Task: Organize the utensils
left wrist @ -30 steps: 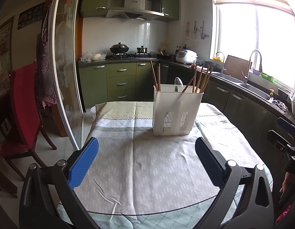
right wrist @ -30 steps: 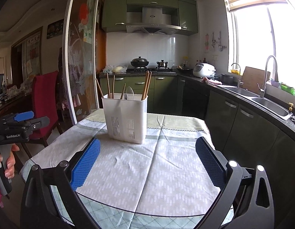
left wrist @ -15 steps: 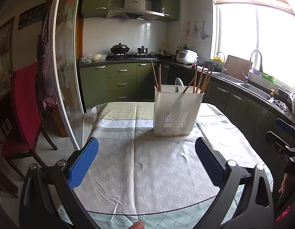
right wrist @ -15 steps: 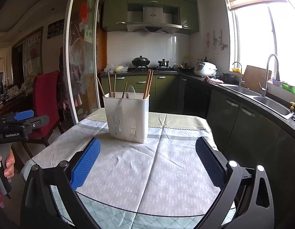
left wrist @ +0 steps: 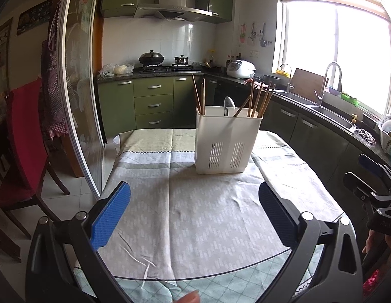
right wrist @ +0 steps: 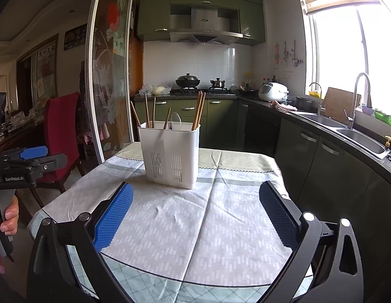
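Note:
A white slotted utensil holder stands upright on the table's far half; it also shows in the right wrist view. It holds several wooden chopsticks and a white spoon, with the chopsticks and spoon seen from the right too. My left gripper is open and empty, low over the near table, well short of the holder. My right gripper is open and empty, also short of the holder. Each gripper shows at the edge of the other's view.
The table carries a pale patterned cloth under a glass top. A red chair and a glass sliding door stand at the left. Green kitchen cabinets and a counter with a sink run behind and to the right.
Both views have drifted slightly, so the holder sits a little differently in each. Both grippers stay open and empty.

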`<state>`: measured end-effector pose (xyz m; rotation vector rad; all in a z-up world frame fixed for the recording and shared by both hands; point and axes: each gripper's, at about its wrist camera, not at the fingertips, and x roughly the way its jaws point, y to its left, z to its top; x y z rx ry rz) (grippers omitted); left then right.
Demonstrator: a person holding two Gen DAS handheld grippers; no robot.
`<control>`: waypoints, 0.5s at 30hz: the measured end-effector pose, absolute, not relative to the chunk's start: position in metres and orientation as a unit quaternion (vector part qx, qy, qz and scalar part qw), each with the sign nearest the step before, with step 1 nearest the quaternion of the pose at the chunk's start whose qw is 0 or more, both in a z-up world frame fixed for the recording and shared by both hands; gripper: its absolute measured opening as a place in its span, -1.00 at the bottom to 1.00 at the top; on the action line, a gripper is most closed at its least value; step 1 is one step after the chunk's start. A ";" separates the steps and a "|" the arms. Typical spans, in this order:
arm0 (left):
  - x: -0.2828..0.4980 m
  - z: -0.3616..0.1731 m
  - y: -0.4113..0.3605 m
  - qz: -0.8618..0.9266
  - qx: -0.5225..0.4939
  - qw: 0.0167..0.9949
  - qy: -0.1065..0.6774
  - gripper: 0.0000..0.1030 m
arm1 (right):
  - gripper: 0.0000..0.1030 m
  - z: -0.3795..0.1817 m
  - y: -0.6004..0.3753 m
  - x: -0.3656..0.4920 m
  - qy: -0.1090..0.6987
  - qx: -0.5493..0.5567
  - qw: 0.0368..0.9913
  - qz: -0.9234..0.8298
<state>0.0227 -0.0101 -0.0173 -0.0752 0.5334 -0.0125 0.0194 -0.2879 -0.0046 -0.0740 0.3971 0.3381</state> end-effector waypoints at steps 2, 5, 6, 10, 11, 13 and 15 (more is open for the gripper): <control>0.023 -0.018 -0.011 -0.002 -0.034 0.964 0.262 0.87 | 0.91 -0.005 -0.288 0.019 0.196 -0.037 0.966 0.167; 0.021 -0.018 -0.013 0.011 -0.022 0.966 0.256 0.87 | 0.91 -0.005 -0.288 0.019 0.197 -0.037 0.965 0.167; 0.021 -0.017 -0.013 0.014 -0.018 0.967 0.254 0.87 | 0.91 -0.005 -0.288 0.019 0.196 -0.037 0.965 0.167; 0.020 -0.015 -0.014 0.021 -0.011 0.968 0.249 0.87 | 0.91 -0.005 -0.287 0.020 0.197 -0.037 0.965 0.168; 0.019 -0.015 -0.014 0.021 -0.011 0.968 0.249 0.87 | 0.91 -0.005 -0.286 0.020 0.196 -0.037 0.965 0.168; 0.020 -0.015 -0.014 0.021 -0.010 0.968 0.249 0.87 | 0.91 -0.006 -0.285 0.020 0.197 -0.037 0.965 0.169; 0.019 -0.015 -0.014 0.021 -0.010 0.968 0.250 0.87 | 0.91 -0.006 -0.285 0.020 0.197 -0.037 0.965 0.169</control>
